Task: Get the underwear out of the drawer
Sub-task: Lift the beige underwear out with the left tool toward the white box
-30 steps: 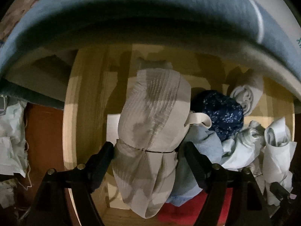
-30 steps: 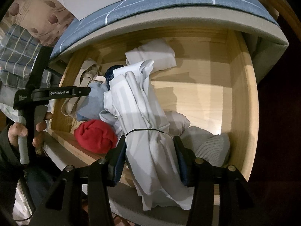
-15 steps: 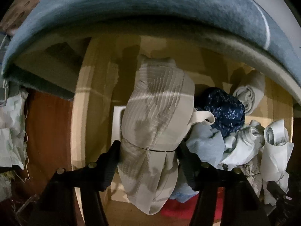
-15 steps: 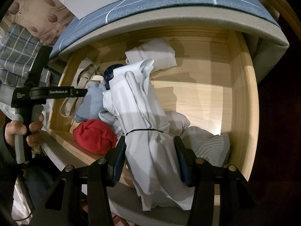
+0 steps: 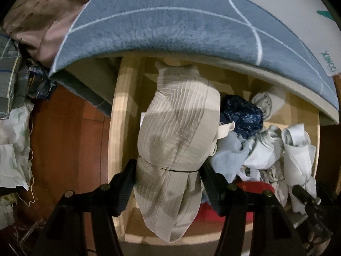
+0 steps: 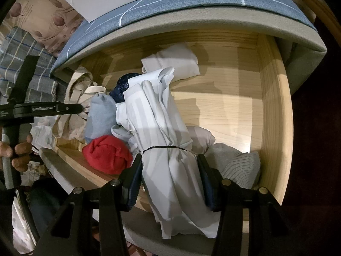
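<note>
1. The left gripper [image 5: 168, 170] is pinching a beige ribbed underwear bundle [image 5: 179, 128], tied with a thin black band; its 2 fingers [image 5: 125, 181] press in on either side at the band.
2. The beige bundle stands up between those fingers, its larger part ahead of the tips and over the left end of the wooden drawer [image 5: 115, 128], its tail hanging below them.
3. The right gripper [image 6: 169, 170] is clamped on a white striped underwear bundle [image 6: 157, 123], also cinched by a black band right at the fingertips.
4. The white bundle leans forward and left over the drawer's middle, its loose end draping over the front edge of the drawer [image 6: 275, 111].
5. In the drawer, left of the white bundle, lie a red roll [image 6: 106, 154], a pale blue roll [image 6: 99, 117] and a dark navy roll [image 6: 122, 87]; a white folded piece [image 6: 172, 64] sits toward the back, and a grey ribbed piece [image 6: 238, 166] lies by the right finger.
6. Whether either bundle touches the clothes beneath is hard to tell from these views.
7. A blue mattress [image 5: 170, 27] overhangs the drawer's back.
</note>
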